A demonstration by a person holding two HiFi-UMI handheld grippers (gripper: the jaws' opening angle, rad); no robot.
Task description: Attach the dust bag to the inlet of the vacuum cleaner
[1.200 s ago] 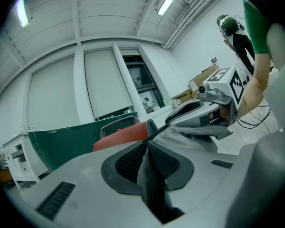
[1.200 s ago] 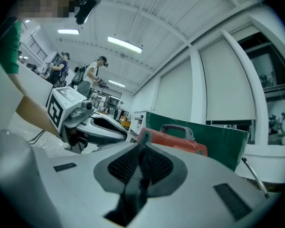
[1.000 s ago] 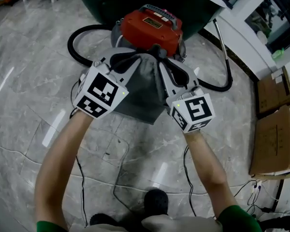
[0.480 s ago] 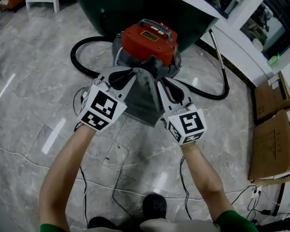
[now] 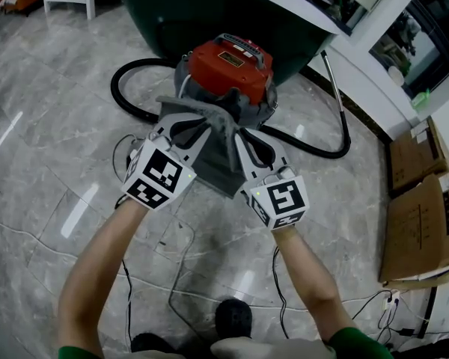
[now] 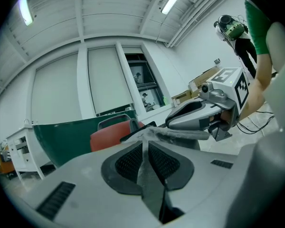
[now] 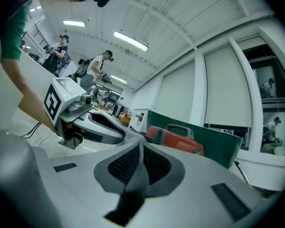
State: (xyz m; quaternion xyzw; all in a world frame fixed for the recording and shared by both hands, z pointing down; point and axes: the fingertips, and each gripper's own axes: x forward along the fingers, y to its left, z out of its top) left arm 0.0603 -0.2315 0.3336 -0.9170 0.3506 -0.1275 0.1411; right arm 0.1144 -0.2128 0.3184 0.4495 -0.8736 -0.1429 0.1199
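Note:
The vacuum cleaner (image 5: 229,60) stands on the marble floor, a grey drum with a red top and a handle. The grey dust bag (image 5: 223,155) hangs between my two grippers, its top edge stretched flat right at the drum's near side. My left gripper (image 5: 206,117) is shut on the bag's left top edge, fabric pinched between its pads (image 6: 154,161). My right gripper (image 5: 236,129) is shut on the right top edge, with cloth squeezed between its pads (image 7: 154,164). The red top (image 7: 175,138) shows just beyond the jaws. The inlet itself is hidden behind the bag.
A black hose (image 5: 123,96) loops round the vacuum, and a metal wand (image 5: 338,88) leans at its right. A large dark green object (image 5: 202,10) stands behind. Cardboard boxes (image 5: 423,215) sit at the right, cables (image 5: 181,264) lie on the floor by the person's shoe (image 5: 233,317).
Both grippers have carried the bag forward towards the vacuum. The bag's top edge now lies against the drum, and more floor shows below the bag.

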